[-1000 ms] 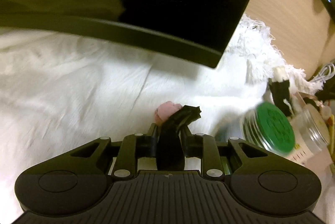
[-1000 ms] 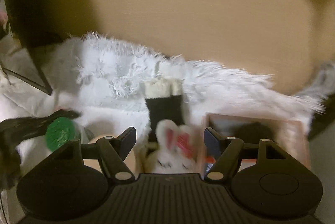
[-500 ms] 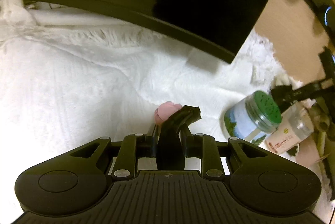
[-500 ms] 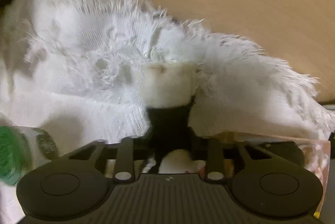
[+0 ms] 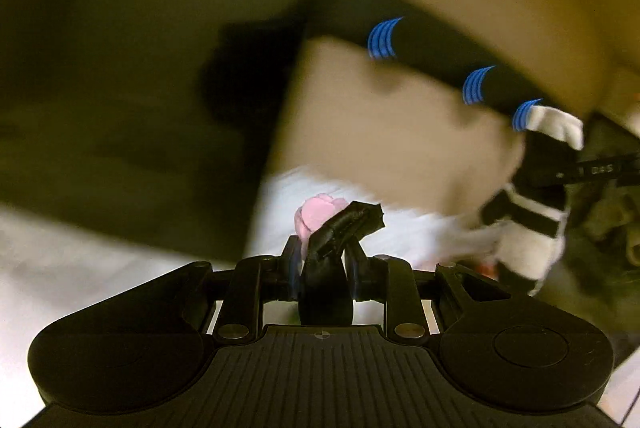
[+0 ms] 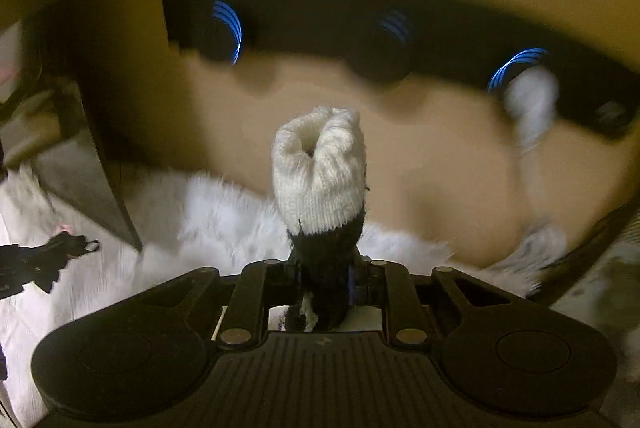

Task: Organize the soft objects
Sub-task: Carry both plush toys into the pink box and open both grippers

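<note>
My left gripper (image 5: 324, 260) is shut on a black soft piece with a pink tip (image 5: 340, 228), held up above the white fringed cloth (image 5: 408, 228). My right gripper (image 6: 324, 280) is shut on a black and white knitted sock (image 6: 320, 171), whose white cuff stands up in front of the jaws. In the left wrist view the same striped sock (image 5: 532, 216) hangs at the right. In the right wrist view the left gripper (image 6: 60, 248) shows at the far left edge. Both views are blurred.
A black bar with blue glowing rings (image 5: 440, 47) crosses the tan wooden surface (image 6: 420, 155) behind; it also shows in the right wrist view (image 6: 400, 27). A dark monitor panel (image 6: 88, 187) stands at the left. A white cloth (image 6: 224, 220) covers the desk below.
Both grippers have lifted and tilted up toward the black bar. The right gripper has raised the sock off the cloth. The green-lidded jar has left both views.
</note>
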Tool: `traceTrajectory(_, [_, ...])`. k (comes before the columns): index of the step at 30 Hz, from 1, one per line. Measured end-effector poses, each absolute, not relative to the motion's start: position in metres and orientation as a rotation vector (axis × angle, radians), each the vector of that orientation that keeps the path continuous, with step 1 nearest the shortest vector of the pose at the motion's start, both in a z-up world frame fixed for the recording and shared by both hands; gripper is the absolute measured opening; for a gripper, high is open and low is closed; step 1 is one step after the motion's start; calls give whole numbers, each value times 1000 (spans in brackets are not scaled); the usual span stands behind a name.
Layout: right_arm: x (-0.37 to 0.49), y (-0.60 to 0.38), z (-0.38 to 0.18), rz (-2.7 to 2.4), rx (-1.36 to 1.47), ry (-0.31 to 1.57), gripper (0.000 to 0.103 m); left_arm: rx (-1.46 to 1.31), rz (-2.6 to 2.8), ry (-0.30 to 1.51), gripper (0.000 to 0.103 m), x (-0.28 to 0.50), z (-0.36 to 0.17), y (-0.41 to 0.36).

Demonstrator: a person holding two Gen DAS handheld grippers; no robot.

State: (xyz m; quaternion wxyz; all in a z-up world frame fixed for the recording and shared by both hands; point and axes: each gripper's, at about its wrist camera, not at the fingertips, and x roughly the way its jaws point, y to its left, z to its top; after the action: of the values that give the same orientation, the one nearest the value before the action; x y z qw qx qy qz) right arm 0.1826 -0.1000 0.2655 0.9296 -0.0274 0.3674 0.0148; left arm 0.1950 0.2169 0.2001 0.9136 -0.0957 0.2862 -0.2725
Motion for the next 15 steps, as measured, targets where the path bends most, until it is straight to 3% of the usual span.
traceTrajectory(8, [126,-169,319,-102,-45,603,18,-245,-896,655,26,221,217,75])
traceTrajectory(15, [115,-210,305,-240,-40,626,19,-333,-990,881,27,253,132,-44])
